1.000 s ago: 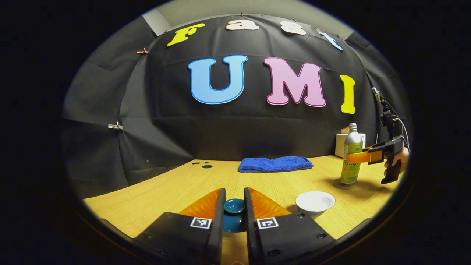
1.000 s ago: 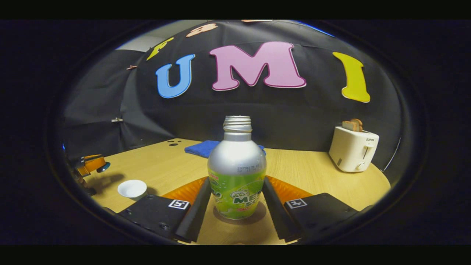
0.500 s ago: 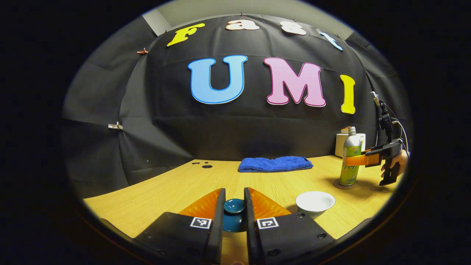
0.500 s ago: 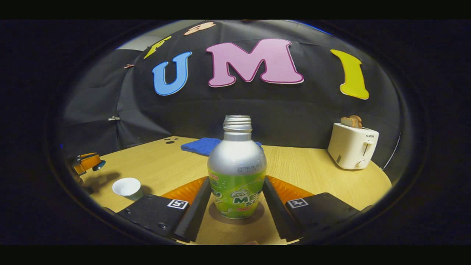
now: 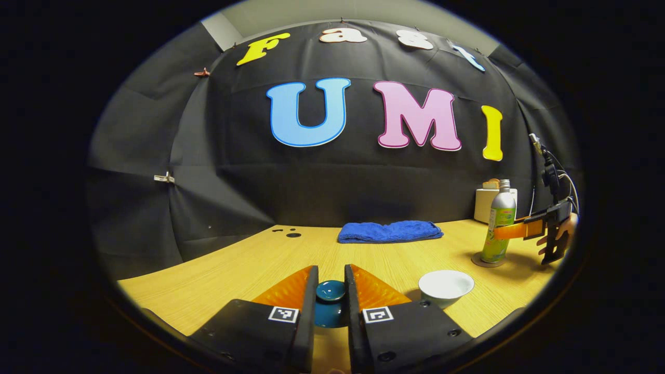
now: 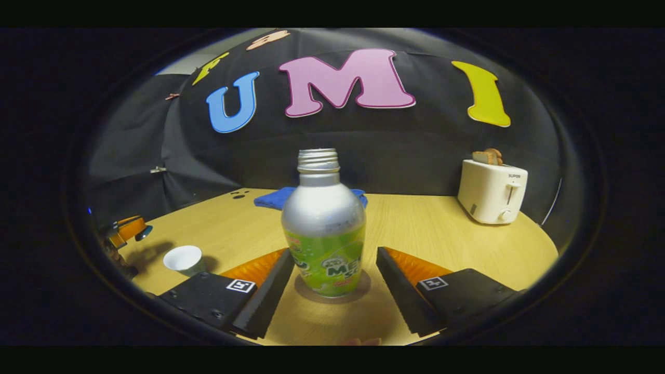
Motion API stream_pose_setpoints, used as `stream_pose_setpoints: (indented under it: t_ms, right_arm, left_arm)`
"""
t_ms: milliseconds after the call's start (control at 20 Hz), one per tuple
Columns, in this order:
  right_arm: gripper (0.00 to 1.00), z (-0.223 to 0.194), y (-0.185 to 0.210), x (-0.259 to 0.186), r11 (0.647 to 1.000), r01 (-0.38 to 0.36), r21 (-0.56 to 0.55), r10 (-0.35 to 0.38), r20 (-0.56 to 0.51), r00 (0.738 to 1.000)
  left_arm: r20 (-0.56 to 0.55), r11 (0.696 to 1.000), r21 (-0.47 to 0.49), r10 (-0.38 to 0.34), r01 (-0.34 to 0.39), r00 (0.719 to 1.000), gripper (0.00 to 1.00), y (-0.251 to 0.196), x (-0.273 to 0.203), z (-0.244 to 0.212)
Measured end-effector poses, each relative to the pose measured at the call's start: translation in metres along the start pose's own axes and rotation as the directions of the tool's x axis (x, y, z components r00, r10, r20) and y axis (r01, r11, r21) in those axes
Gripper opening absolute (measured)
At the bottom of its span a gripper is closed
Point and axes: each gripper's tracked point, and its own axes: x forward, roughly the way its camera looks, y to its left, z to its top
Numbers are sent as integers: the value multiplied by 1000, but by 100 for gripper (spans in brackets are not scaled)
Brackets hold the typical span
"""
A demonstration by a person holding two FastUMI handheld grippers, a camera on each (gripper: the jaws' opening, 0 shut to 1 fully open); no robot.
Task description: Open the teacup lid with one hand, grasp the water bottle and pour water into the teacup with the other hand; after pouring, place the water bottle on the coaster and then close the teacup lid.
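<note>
In the left gripper view, the left gripper [image 5: 331, 296] sat nearest, its two fingers clenched on the knob of the dark blue lid [image 5: 330, 297], one pad on each side, holding it above the wooden table [image 5: 249, 265]. Just to the right of the fingers, a little farther on, stood the white teacup [image 5: 446, 286], uncovered and upright on the table. Beyond it and farther right, the water bottle [image 5: 499, 223] stood upright on the round dark coaster [image 5: 487, 259], with the right gripper [image 5: 511, 231] at its side and a hand [image 5: 563, 234] on the handle behind it. A folded blue towel [image 5: 390, 231] lay at the far edge of the table, near the black wall.

In the right gripper view, the right gripper [image 6: 332, 288] was released: its fingers stood spread on either side of the bottle [image 6: 323, 228], the right one clearly apart from it, the left one close beside it. The bottle rested on the coaster [image 6: 358, 291] with its threaded neck uncapped. To the left, the teacup [image 6: 183, 258] stood near the left gripper [image 6: 127, 231]. At the far right stood a white toaster [image 6: 491, 189] with slices of bread in it.
</note>
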Motion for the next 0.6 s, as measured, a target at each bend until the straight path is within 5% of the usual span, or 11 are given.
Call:
stream_pose_setpoints:
  t_ms: [350,600]
  right_arm:
    - [97,6,14,-48,996,-14,-84,21,79,997]
    - [95,32,7,-95,998,51,-32,-43,211,976]
  left_arm:
    - [-9,1000,-3,22,-22,1000,31,1,-2,-1]
    - [-44,997,-66,-44,41,998,31,-32,-1,-3]
